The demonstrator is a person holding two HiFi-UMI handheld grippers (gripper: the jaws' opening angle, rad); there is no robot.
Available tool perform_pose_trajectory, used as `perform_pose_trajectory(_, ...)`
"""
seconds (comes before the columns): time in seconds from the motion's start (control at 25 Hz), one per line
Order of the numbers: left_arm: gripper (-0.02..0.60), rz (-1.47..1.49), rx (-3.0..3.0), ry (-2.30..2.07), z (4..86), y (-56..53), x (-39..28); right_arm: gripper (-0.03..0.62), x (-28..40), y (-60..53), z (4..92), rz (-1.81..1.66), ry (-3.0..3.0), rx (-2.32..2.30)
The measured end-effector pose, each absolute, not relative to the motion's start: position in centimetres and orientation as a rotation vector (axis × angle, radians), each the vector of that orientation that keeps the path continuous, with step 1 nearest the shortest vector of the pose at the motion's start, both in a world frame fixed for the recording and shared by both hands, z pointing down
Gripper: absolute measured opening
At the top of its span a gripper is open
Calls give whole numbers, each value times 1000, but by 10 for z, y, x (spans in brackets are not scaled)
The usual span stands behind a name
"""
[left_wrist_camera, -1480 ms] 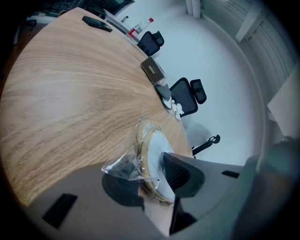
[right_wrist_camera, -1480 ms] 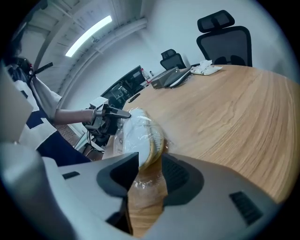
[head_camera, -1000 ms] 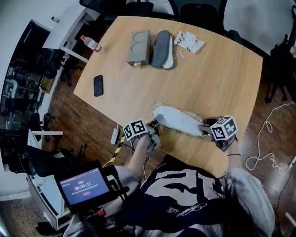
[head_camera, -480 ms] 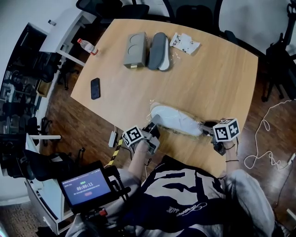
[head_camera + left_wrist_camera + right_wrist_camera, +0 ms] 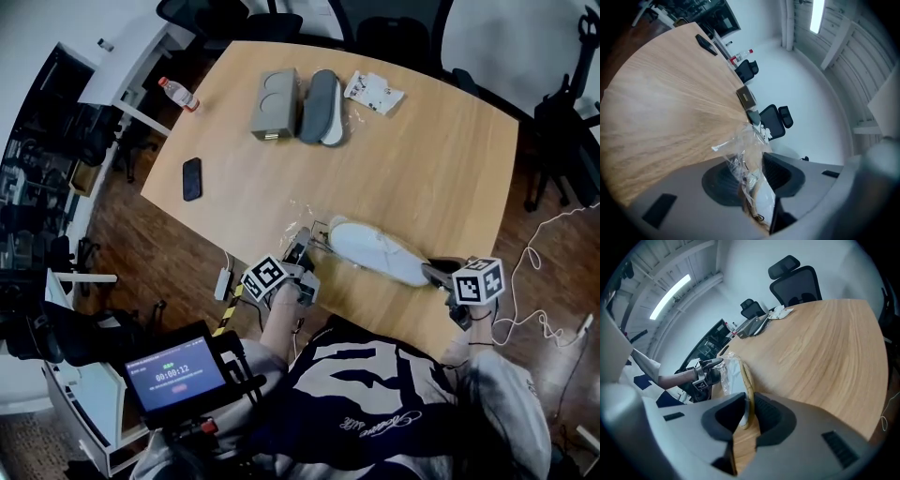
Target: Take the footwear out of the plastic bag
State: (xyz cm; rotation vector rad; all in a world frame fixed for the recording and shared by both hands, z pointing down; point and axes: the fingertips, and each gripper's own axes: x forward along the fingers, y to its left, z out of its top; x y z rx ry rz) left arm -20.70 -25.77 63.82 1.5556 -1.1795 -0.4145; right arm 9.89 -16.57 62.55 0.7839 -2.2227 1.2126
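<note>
L tongs [image 5: 302, 248] are pinching the clear plastic bag [image 5: 314, 228]. R tongs [image 5: 434, 271], just closing, are gripping the white slipper [image 5: 380, 251] by its sole rim, near the bench [image 5: 422, 141] front edge. Slipper's looking light & bendy, bag thin & slippery.

The shoe [image 5: 375, 251] is white, its bag [image 5: 743, 145] clear, the table [image 5: 422, 141] light wood-grain

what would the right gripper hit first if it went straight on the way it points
The white shoe, between the jaws of the right gripper, which have just been closing on it. Beyond, probably the left gripper pinching the plastic bag.
</note>
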Motion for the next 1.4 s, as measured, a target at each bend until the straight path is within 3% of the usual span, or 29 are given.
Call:
perform_pose_trajectory(0.56, 55, -85, 1620, -1355, 653, -262, -205, 51, 158, -128, 572, 1236, -2244, 1101)
perform_pose_trajectory(1.04, 41, 509, 1634, -1780, 674, -252, -232, 44, 176, -119, 502, 1128, -2352, 1393)
perform_pose_trajectory(1.4, 41, 705, 1734, -1770, 682, -251, -215, 43, 162, -131, 452, 1112, -2565, 1474)
